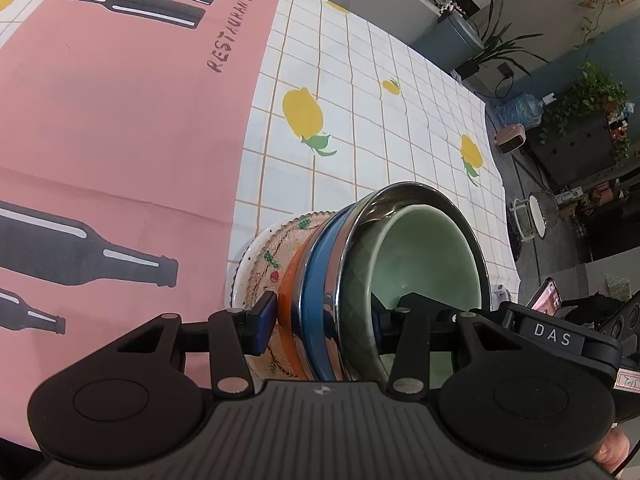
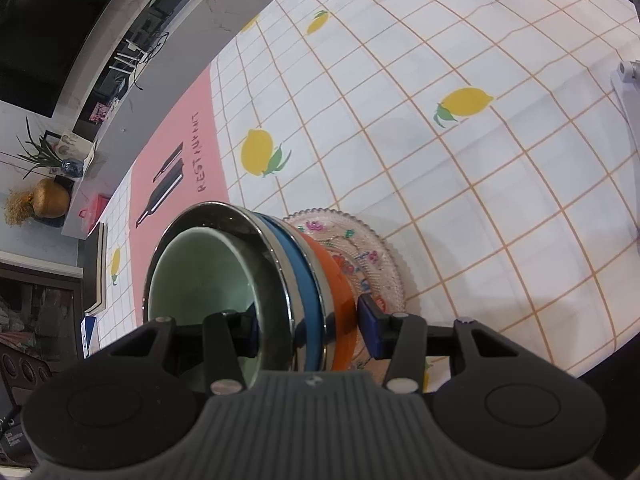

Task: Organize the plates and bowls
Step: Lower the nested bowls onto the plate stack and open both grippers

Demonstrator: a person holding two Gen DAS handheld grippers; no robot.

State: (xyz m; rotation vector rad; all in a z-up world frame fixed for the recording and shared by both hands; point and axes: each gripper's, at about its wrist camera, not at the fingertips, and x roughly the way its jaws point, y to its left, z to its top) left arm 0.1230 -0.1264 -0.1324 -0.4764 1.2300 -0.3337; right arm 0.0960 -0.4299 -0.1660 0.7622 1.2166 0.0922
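A stack of nested bowls stands on a patterned glass plate [image 1: 260,256]: an orange bowl [image 1: 290,300] lowest, then a blue one [image 1: 316,280], a steel bowl [image 1: 404,192] and a pale green bowl [image 1: 432,256] inside. My left gripper [image 1: 324,328] is shut on the stack's rim, one finger inside the green bowl and one outside. In the right wrist view the same stack shows: plate [image 2: 380,256], orange bowl [image 2: 336,280], blue bowl [image 2: 296,256], steel bowl [image 2: 208,210], green bowl [image 2: 192,272]. My right gripper [image 2: 310,332] is shut on the opposite rim.
The table carries a white checked cloth with lemons [image 1: 360,92] and a pink mat with bottle prints [image 1: 120,100]. The table's edge [image 1: 496,152] drops off to the right, with plants and furniture beyond. A white object [image 2: 628,92] stands at the right edge.
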